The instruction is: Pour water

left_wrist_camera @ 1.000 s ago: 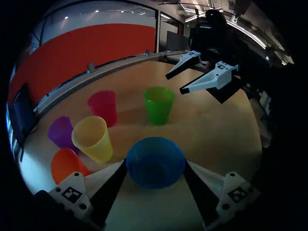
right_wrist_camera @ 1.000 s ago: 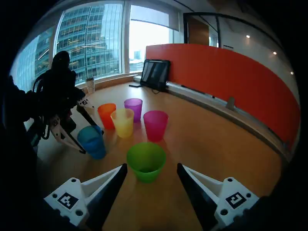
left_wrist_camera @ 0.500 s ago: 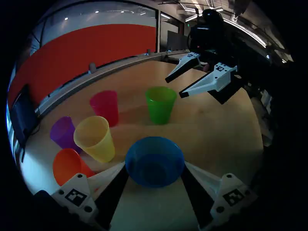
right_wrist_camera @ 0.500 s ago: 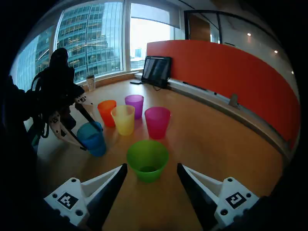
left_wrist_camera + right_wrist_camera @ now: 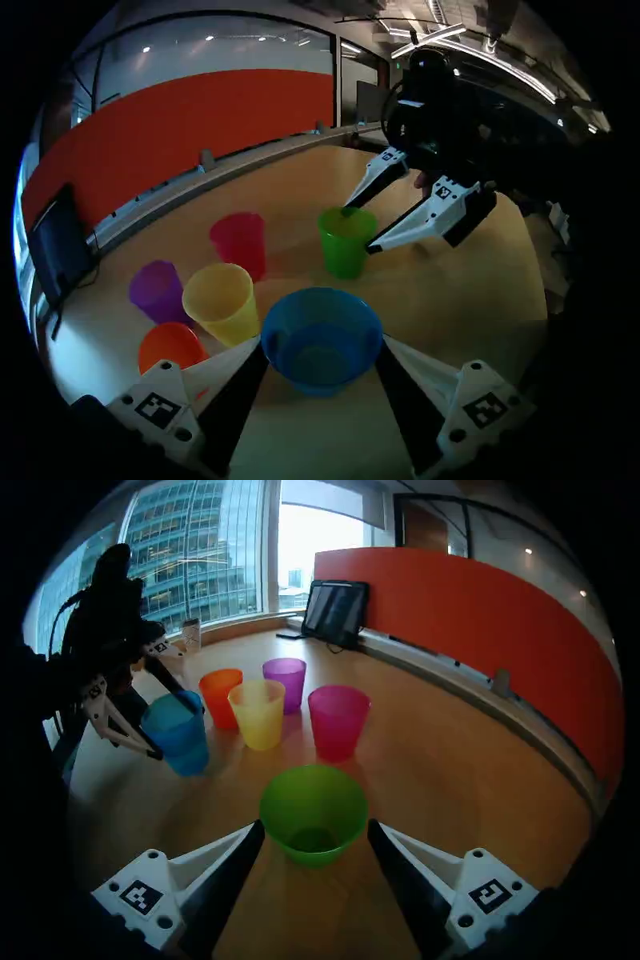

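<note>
The left gripper clasps the blue cup by both sides at the near edge of the wooden table. The right gripper has its spread fingers either side of the green cup; whether they press on it cannot be told. Pink, yellow, purple and orange cups stand clustered nearby.
</note>
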`<state>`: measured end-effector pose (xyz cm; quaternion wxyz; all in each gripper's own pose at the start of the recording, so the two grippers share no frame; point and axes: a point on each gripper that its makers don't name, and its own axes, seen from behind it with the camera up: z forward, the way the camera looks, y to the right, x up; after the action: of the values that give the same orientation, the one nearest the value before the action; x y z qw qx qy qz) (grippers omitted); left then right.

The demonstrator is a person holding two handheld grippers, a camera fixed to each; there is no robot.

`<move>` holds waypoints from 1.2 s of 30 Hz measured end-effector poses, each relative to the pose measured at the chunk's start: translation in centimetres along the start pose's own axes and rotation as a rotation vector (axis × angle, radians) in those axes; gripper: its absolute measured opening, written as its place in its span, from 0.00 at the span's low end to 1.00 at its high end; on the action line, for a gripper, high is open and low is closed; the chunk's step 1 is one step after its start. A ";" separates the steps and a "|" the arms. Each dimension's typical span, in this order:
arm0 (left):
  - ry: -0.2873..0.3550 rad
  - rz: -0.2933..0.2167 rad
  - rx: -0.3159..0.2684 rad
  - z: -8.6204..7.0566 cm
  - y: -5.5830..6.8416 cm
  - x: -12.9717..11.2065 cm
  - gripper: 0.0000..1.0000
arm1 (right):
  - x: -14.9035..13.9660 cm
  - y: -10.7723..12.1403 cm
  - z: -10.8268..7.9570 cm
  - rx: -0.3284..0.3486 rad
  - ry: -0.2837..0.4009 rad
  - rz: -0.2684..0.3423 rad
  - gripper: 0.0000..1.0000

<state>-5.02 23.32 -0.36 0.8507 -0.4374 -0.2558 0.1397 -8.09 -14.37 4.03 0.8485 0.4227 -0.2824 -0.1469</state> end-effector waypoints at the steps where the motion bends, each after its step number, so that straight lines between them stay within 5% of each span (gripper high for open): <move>1: 0.005 0.000 0.005 -0.2 -0.1 0.2 0.86 | 0.0 -0.1 0.3 0.003 -0.004 -0.002 1.00; 20: 0.090 -0.013 0.062 -3.6 -1.3 2.1 0.86 | 0.7 -0.5 1.9 -0.009 -0.008 -0.018 0.91; 36: 0.201 -0.027 0.128 -6.2 -2.7 5.5 0.86 | 6.5 -1.2 -2.6 -0.057 0.170 0.001 0.91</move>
<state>3.05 20.14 0.54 0.9002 -0.3903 -0.1658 0.0996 -1.38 -16.57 4.14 0.8813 0.4090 -0.2052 -0.1180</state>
